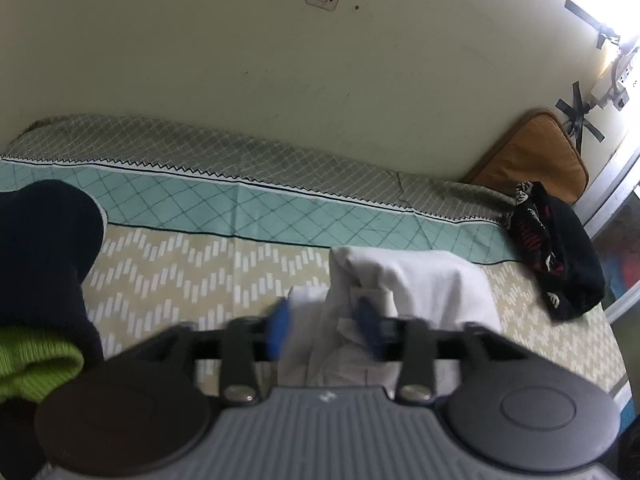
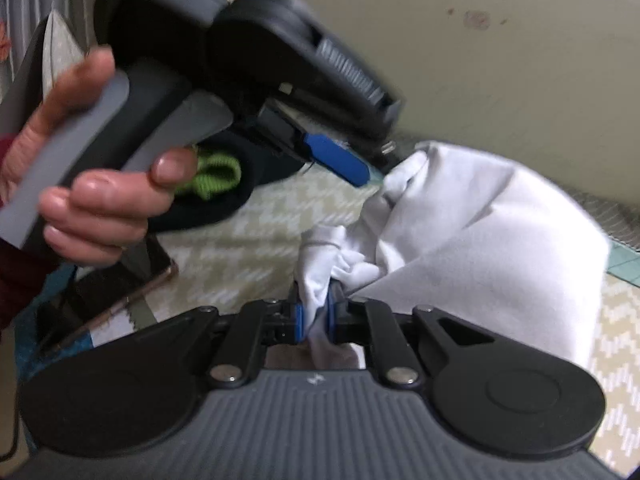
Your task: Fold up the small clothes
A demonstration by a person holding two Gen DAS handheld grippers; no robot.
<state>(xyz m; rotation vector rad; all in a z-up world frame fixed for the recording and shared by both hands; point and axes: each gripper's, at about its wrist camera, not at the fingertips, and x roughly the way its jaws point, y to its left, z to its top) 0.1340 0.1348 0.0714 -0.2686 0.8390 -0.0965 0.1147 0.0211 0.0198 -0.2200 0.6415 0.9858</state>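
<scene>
Closest to me, the right gripper has its blue pads pinched tight on a bunched edge of the white garment, and the cloth billows up and away from that pinch in a loose, half-lifted sheet over the bed. The left gripper, held in the person's hand, sits just beyond; its jaws stand about half apart with the white cloth lying between and under them, and its fingers do not look to be pressing on it, though the picture is blurred there.

The garment looks thin, light and very limp. I would judge it will sag and crumple wherever it is not supported, so it wants holding at two spread points along a hem or corner, not in the gathered middle, and the fabric seems smooth enough to slide out of a shallow pinch.

By my count: one white garment in hand, one dark piece with a lime-green ribbed cuff on the left side of the bed, and one black printed garment heaped near the far right. A phone lies near the bed's edge below the hand. The patterned bedspread runs back to the cream wall, where a single mustard cushion leans in the corner.
</scene>
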